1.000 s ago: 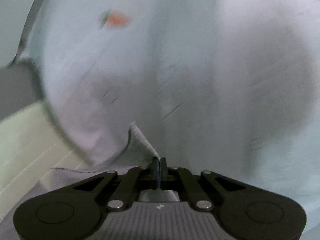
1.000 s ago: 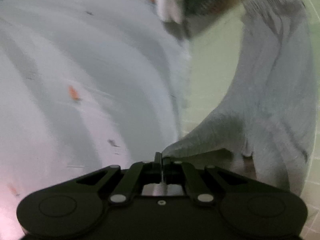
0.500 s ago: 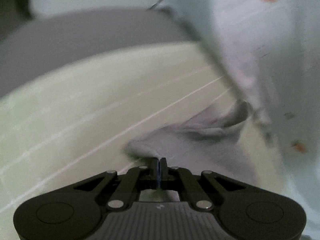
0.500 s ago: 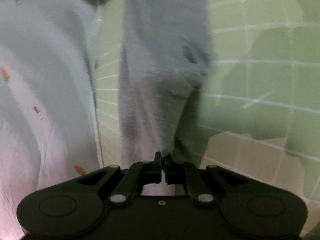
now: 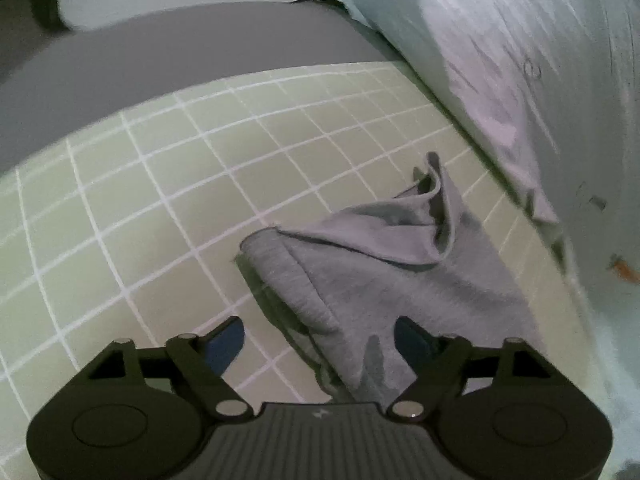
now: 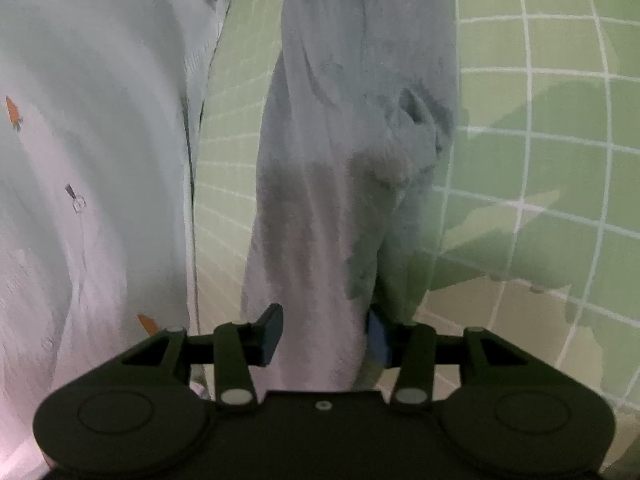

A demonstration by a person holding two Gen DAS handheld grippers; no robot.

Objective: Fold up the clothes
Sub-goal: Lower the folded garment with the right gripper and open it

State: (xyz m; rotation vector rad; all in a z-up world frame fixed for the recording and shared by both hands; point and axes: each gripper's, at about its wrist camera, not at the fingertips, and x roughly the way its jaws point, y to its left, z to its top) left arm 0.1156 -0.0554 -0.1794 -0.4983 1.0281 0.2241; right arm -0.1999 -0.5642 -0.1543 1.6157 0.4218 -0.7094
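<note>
A grey garment [image 5: 380,272] lies crumpled on the green gridded mat [image 5: 160,184], with a folded flap standing up at its far end. My left gripper [image 5: 320,336] is open; the garment's near edge lies between its fingers, not pinched. In the right wrist view the same grey garment [image 6: 344,152] stretches away from my right gripper [image 6: 324,332], which is open with the cloth lying between its fingers.
A pale shirt with small orange marks [image 5: 540,80] covers the mat's right side in the left view and the left side [image 6: 80,160] in the right view. A grey band [image 5: 180,52] borders the mat's far edge.
Both grippers were shut on the grey garment and carried it down from the pale shirt to the mat. Both have now opened and the garment rests on the mat.
</note>
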